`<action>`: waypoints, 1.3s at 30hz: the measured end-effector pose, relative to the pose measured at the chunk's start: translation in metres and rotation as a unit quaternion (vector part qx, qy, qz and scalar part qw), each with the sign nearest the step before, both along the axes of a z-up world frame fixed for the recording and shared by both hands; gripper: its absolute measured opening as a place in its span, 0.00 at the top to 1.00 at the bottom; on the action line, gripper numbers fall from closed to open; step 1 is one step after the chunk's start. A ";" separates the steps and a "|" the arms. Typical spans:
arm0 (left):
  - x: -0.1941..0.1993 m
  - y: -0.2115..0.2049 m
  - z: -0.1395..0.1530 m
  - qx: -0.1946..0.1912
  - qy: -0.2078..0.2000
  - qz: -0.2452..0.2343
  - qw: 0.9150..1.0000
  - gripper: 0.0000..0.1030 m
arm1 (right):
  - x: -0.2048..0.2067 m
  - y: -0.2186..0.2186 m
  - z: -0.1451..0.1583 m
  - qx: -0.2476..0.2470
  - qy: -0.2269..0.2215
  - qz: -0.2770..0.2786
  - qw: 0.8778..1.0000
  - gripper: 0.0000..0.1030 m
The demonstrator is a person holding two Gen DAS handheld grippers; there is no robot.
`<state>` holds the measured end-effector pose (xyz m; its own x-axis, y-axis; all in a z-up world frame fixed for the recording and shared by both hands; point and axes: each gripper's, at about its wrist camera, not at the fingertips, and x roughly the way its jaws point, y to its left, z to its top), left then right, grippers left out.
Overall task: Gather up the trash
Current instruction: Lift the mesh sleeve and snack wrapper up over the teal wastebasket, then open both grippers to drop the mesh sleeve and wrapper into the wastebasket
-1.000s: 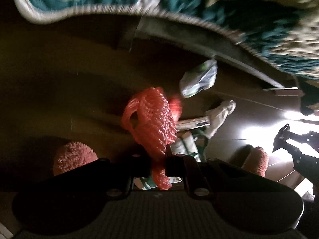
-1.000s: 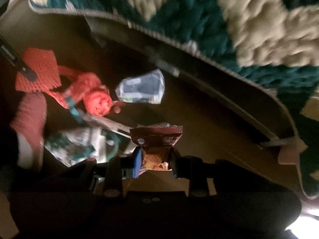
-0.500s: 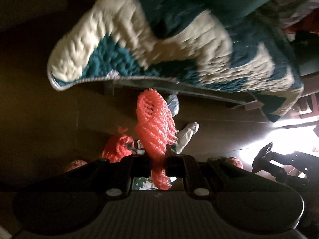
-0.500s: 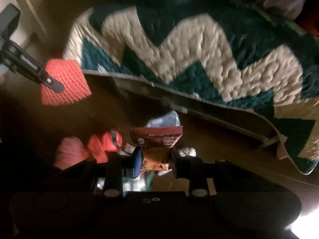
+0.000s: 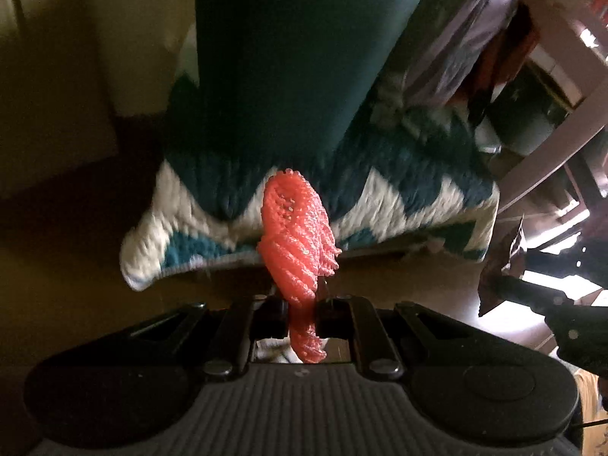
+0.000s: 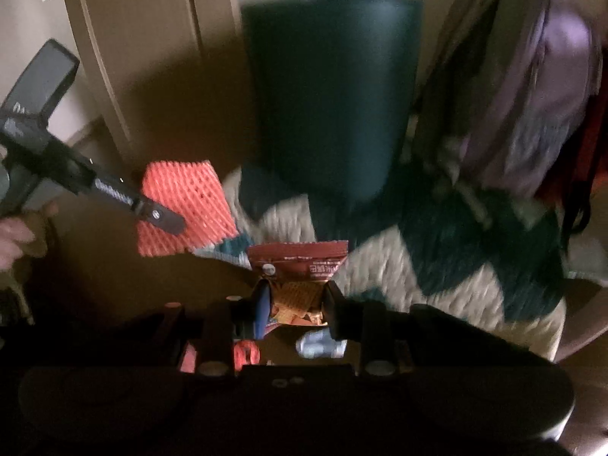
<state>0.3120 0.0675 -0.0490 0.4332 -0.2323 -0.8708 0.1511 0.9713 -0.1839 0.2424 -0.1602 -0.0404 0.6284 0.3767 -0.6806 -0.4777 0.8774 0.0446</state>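
My left gripper [image 5: 302, 309] is shut on an orange-red foam net sleeve [image 5: 298, 235] that sticks up in front of a dark teal bin [image 5: 288, 57]. In the right wrist view that same gripper [image 6: 163, 222] comes in from the left with the flat foam net [image 6: 186, 205] in it. My right gripper [image 6: 296, 300] is shut on a crumpled red-brown snack wrapper [image 6: 298, 266], held up before the teal bin [image 6: 330, 91]. More litter lies far below on the floor: a pale wrapper [image 6: 319, 344] and a red scrap [image 6: 245, 353].
A teal and cream zigzag quilt [image 6: 437, 266] hangs over a bed edge under the bin. A purple backpack [image 6: 532, 87] leans at the right. A door frame [image 6: 129, 38] stands at the left. In the left wrist view the right gripper [image 5: 532, 296] shows at the far right.
Both grippers have risen from the dark floor with their trash still gripped. The floor litter has dropped out of sight below, and the quilt, teal bin and backpack have come into view.
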 end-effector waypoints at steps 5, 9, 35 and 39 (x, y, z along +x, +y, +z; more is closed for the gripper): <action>0.011 -0.010 0.055 0.015 -0.050 -0.001 0.999 0.89 | 0.015 0.007 0.053 0.011 -0.040 0.000 0.999 0.73; 0.026 -0.012 0.097 0.020 -0.087 0.005 0.996 0.89 | 0.034 0.014 0.089 0.011 -0.077 -0.011 0.997 0.73; 0.207 -0.033 0.134 0.098 -0.106 0.056 0.988 0.89 | 0.196 0.070 0.125 -0.026 -0.108 -0.067 0.992 0.73; 0.230 -0.034 0.111 0.097 -0.075 0.064 0.990 0.89 | 0.212 0.073 0.112 -0.046 -0.085 -0.067 0.993 0.73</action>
